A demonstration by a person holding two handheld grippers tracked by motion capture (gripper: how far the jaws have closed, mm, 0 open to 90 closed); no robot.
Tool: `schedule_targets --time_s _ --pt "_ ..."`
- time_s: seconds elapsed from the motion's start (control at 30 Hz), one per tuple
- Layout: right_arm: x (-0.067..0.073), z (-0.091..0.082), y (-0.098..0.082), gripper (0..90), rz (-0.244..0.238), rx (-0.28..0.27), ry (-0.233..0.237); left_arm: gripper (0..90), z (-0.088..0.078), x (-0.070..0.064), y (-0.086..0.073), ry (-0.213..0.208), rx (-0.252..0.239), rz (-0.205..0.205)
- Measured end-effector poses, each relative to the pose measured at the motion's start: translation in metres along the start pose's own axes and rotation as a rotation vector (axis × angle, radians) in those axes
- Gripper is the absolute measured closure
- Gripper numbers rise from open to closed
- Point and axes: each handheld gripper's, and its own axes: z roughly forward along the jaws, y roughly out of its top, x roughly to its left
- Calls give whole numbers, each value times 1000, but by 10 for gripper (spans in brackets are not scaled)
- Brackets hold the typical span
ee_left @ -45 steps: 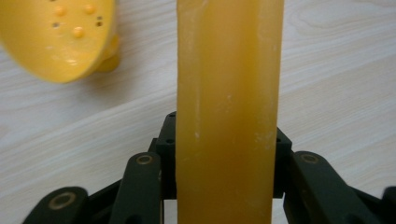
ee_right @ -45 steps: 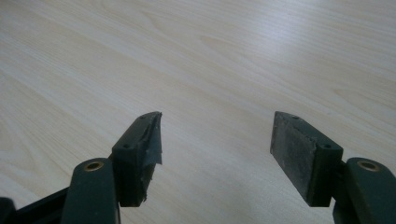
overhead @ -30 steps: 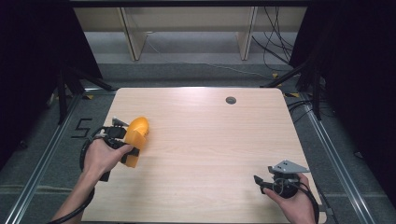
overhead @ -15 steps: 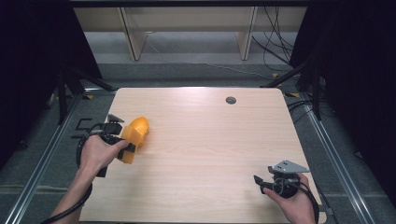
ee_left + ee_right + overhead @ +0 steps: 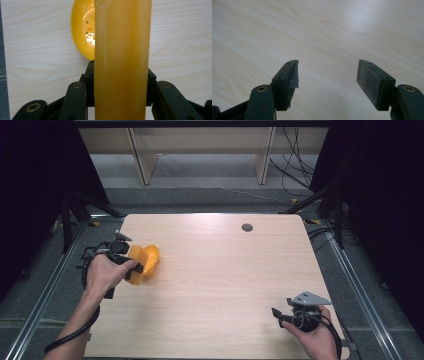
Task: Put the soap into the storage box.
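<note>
**Left jaws had the orange tool, right jaws waited empty**

The left gripper [image 5: 131,264] was clamped on the orange plastic tool with a flat handle and rounded bowl end [image 5: 145,262], its black jaws pressed against both flat sides of the handle [image 5: 122,75]. Ahead of those jaws, past the handle, the rounded yellow-orange bowl end [image 5: 83,32] sat low over the pale wooden surface [image 5: 220,285]; whether it touched the wood could not be told. From above, the tool lay near that surface's left edge, pointing away from the person's left hand [image 5: 102,275].

Over at the near right corner, the right gripper [image 5: 292,316] sat low and idle, well apart from the tool. Its jaws stood wide open with nothing between them, only bare wood grain ahead of the pads [image 5: 372,82].

My read: the pick-up looked done, the grip secure along the handle. What was left appeared to be carrying or setting the tool down somewhere, and no destination stood out — just a small dark round hole [image 5: 247,227] at the far side.
</note>
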Motion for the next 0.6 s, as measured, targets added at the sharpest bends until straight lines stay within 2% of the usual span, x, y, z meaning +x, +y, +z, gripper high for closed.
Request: schedule_targets --time_s 0.17,0.33,0.5,0.57,0.6 --pt "0 2 0 343 1 -12 4 606 3 2 9 24 2 -10" --pt "0 0 0 343 2 -1 1 606 9 0 19 54 -5 -8" --pt "0 0 0 343 0 -4 -1 606 17 -2 27 71 -3 -8" --pt "1 1 0 343 28 -7 20 606 21 -2 30 73 3 -15" --pt "0 1 0 343 17 -12 16 606 22 -2 31 70 3 -10"
